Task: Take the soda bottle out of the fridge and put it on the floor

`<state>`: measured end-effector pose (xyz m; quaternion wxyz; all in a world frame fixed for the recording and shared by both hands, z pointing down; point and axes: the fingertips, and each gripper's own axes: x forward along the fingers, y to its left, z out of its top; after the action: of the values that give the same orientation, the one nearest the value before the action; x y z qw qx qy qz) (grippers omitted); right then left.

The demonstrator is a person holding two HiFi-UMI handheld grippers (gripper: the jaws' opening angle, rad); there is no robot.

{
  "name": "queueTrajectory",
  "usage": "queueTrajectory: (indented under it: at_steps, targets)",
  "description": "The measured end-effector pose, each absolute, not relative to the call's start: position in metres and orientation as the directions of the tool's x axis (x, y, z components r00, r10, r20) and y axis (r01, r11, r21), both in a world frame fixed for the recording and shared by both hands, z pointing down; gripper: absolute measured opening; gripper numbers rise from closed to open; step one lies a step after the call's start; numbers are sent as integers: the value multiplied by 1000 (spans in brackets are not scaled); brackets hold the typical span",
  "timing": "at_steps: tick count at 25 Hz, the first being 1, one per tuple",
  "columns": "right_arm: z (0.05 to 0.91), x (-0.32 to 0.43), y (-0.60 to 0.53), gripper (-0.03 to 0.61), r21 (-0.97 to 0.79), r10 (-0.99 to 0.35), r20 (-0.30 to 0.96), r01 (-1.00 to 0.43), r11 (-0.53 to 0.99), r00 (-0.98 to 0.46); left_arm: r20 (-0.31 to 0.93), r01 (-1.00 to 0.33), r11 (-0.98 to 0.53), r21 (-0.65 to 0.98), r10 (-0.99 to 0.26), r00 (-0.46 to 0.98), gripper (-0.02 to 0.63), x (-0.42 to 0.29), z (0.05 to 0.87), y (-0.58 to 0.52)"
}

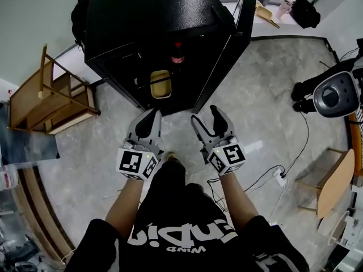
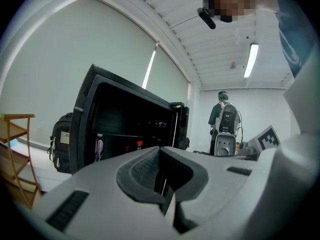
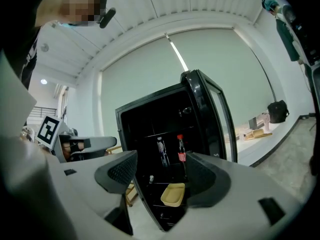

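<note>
Black all over, one fridge [image 1: 147, 10] stands with its door [image 1: 232, 38] swung open on a grey marbled floor [image 1: 261, 78], in a room with pale walls [image 2: 50, 74] and a white panelled ceiling [image 2: 215, 49] carrying two strip lights [image 2: 251, 59]. Inside it, the soda bottle [image 3: 180, 151] stands upright, red cap and red label, just beside one clear bottle [image 3: 161, 153]; the print on both labels is too small to read. One yellow tray [image 3: 172, 194] sits lower down in the fridge. Two tools are held side by side in front of the fridge, well apart from the bottle, each bearing one cube [image 1: 135, 163] of black-and-white square markers. The left tool [image 1: 153, 117] has its jaws together with nothing between them; the right tool [image 1: 205, 117] has its jaws wide apart and empty, the open fridge showing through the gap. One wooden rack [image 1: 51, 95] stands left of the fridge, one black backpack [image 2: 61, 141] sits by its rear corner, and one white power strip [image 1: 279, 176] lies on the floor at the right. White lettering on the person's black shirt [image 1: 187, 231] shows upside down and cannot be read.
</note>
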<state>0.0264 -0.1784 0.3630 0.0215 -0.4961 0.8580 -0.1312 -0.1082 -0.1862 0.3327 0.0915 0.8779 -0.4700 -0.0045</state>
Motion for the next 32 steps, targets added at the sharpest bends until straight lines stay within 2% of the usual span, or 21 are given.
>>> queueTrajectory:
  at_steps: [10,13,21,32]
  targets:
    - [410,-1,-269,301,-213,-845,121,-845,490,-521,90,-831,-530,170,-831,549,8,-112,351,-188]
    - [425,-10,-309,324,-199,-852,140,-857,475,-505,101,-830,-531,170,-828,551,8,-115,357,-192]
    - [470,-20,-399,328,-165,-885,197,-904,394,-422,146,-838,-509,195,-830,538,8,-129,384,-205]
    - [506,-33,-463,333,-120,-880,231,-910,398,-415,175,-836,-512,196,-821,544,8,-144,408,-217]
